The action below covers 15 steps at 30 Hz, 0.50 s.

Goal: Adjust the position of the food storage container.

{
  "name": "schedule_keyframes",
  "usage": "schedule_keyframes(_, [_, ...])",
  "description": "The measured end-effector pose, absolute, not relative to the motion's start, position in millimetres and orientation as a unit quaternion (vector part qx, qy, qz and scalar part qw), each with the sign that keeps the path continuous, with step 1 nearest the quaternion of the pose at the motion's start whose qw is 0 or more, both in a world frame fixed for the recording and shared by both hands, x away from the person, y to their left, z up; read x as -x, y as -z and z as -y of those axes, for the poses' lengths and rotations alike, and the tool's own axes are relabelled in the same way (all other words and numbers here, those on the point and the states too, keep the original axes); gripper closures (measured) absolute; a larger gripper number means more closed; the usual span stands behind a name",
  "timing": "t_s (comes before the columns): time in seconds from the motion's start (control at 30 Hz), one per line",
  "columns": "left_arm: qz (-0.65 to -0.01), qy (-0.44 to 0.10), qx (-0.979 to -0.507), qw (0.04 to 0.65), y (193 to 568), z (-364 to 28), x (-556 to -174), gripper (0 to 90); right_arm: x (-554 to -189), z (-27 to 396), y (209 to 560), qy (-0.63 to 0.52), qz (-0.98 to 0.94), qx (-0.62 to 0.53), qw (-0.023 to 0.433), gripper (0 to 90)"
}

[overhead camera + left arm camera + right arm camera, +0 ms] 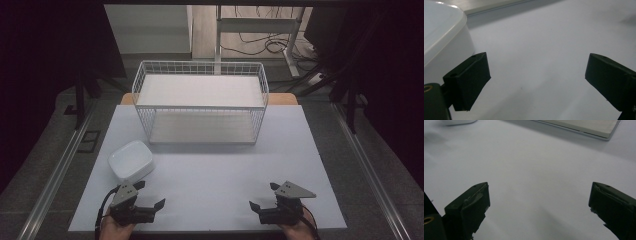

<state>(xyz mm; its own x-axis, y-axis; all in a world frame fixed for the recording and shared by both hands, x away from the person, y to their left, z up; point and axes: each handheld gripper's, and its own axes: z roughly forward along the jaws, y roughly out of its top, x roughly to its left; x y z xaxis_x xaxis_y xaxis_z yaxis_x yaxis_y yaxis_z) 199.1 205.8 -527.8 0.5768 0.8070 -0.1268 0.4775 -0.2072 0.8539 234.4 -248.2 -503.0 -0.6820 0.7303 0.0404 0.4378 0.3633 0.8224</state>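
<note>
A white square lidded container point(131, 160) sits on the left of the white table point(210, 170). Just in front of it, near the table's front edge, my left gripper point(150, 193) rests open with nothing between its jaws. In the left gripper view the container point(444, 37) stands close beside the left jaw, and the gripper point(536, 80) spans bare table. My right gripper point(263, 195) lies open at the front right, also with nothing in it. The right gripper view has the gripper point(539, 205) over bare table, with the container's edge point(456, 122) far off.
A white two-level wire rack point(200, 100) stands at the back middle of the table; its base point(586, 126) appears in the right gripper view. Dark curtains flank the table, and metal rails run along both sides.
</note>
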Motion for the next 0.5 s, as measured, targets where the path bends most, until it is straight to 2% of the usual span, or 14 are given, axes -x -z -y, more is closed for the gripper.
schedule_keyframes(0.2, [-0.437, -0.171, -0.761, 0.448, 528.3, -208.3, -200.7, 5.5, -234.7, 247.1, 503.5, -0.432, -0.808, -0.361, 0.173, 1.6])
schedule_keyframes(0.5, [-0.434, -0.161, -0.761, 0.454, 523.9, -209.9, -200.1, 2.1, -234.6, 246.5, 503.4, -0.430, -0.809, -0.360, 0.177, 1.0])
